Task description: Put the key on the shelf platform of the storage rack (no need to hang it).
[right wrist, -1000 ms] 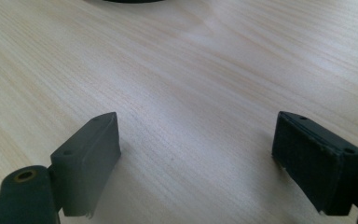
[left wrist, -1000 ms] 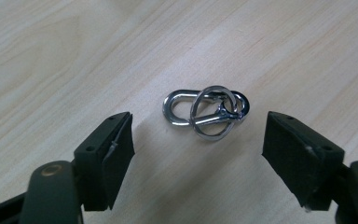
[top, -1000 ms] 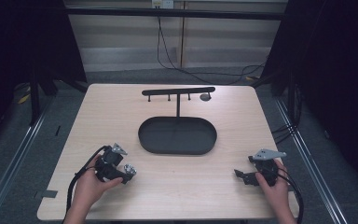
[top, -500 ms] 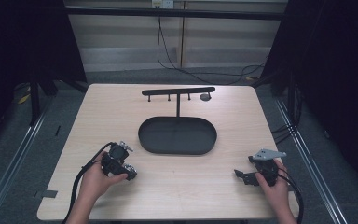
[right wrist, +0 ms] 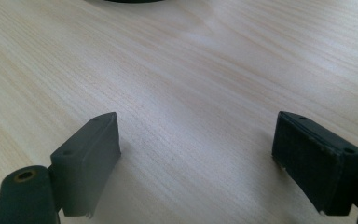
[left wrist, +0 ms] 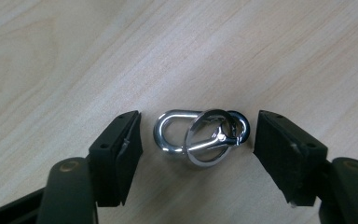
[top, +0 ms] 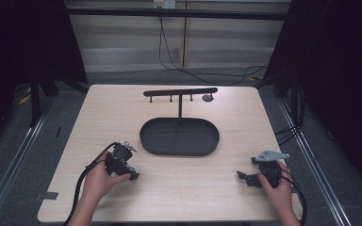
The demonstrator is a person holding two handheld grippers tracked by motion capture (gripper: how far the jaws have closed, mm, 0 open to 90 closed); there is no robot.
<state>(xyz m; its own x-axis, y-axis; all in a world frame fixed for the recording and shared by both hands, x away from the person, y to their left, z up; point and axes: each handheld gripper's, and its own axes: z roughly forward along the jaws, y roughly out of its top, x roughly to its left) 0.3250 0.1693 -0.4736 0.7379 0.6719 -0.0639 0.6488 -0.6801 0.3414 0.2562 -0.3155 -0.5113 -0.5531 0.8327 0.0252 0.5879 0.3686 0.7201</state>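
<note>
Table (top: 245,117): pale wood, mostly bare. Black oval tray (top: 179,137) sits mid-table; behind it a black hanger stand (top: 180,92), a crossbar with short pegs on a thin post.

My left gripper (top: 122,161) is low over the near-left part of the table, just short of the tray's left end. My right gripper (top: 259,173) rests near the right front corner, well apart from everything; in the right gripper view its jaws are spread wide over bare wood, holding nothing.

Left gripper view: jaws apart, straddling a small cluster of chrome hardware lying flat on the wood, namely a snap hook (left wrist: 175,132), a split key ring (left wrist: 210,137) overlapping it, and a smaller dark ring (left wrist: 238,125) at the far end. Neither pad touches metal yet. Nothing gripped.

Judgement: I am about to pinch the cluster, likely to hang it on a peg.

- The cluster sits nearer my right-hand pad; centre it first so closing doesn't shove it sideways.
- Drop until the pads almost graze the wood; the pieces are thin and flat.
- Close slowly along the long axis. Chrome is slick, and loose rings may pivot or squirt out.
</note>
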